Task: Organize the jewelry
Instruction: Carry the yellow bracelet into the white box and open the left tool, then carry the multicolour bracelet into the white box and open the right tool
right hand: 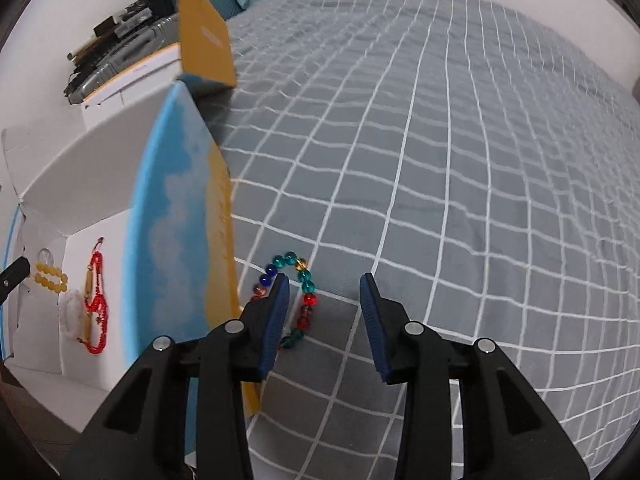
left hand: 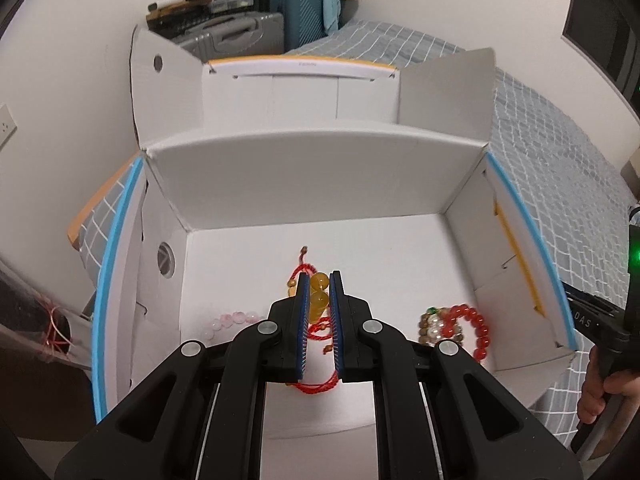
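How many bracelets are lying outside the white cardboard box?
1: the multicoloured glass-bead bracelet lies on the grey checked bedspread beside the box, under the open right gripper. Others may be hidden.

A bed covered in grey, white-checked bedding fills the room beside plain white walls. Suitcases, teal and grey, stand stacked with clutter in the far corner.

Five bracelets show: one amber, one red cord, one pale pink and one red-and-pearl inside one open box, plus one multicoloured on the bed.
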Demonstrator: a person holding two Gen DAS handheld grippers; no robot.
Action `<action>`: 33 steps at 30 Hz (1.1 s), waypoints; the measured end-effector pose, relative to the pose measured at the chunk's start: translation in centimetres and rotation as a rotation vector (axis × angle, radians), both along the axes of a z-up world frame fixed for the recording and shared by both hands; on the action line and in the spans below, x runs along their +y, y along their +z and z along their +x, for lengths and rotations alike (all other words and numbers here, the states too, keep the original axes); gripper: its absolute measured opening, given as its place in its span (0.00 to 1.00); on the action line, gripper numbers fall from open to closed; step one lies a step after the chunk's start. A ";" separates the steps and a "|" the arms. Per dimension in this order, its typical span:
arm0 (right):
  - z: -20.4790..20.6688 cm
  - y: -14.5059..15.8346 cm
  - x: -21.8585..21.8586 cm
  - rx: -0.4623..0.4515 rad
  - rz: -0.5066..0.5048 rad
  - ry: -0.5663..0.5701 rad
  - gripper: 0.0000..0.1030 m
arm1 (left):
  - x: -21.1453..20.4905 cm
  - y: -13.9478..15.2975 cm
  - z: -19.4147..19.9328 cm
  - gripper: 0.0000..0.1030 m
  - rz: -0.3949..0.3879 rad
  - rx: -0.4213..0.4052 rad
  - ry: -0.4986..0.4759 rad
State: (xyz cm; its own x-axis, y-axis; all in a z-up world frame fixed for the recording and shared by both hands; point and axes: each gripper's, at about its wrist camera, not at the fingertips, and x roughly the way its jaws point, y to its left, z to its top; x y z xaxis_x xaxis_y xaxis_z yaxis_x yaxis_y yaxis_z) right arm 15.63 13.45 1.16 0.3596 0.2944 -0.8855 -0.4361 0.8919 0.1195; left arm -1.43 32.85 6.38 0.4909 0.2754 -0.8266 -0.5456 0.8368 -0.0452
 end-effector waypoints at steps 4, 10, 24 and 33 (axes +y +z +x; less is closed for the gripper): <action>0.8 -1.9 0.1 0.060 0.012 0.008 0.35 | 0.7 -0.9 0.1 0.09 -0.002 0.016 0.009; 1.7 -4.1 0.2 0.152 0.057 0.023 0.35 | 1.4 -2.0 0.3 0.10 0.002 0.038 0.019; 2.0 -5.5 0.1 0.151 0.003 0.004 0.09 | 1.6 -1.8 0.2 0.45 0.000 0.028 0.030; 1.2 -0.8 -1.2 0.056 0.036 -0.011 0.09 | 0.7 -0.4 -0.4 0.78 0.028 0.002 0.032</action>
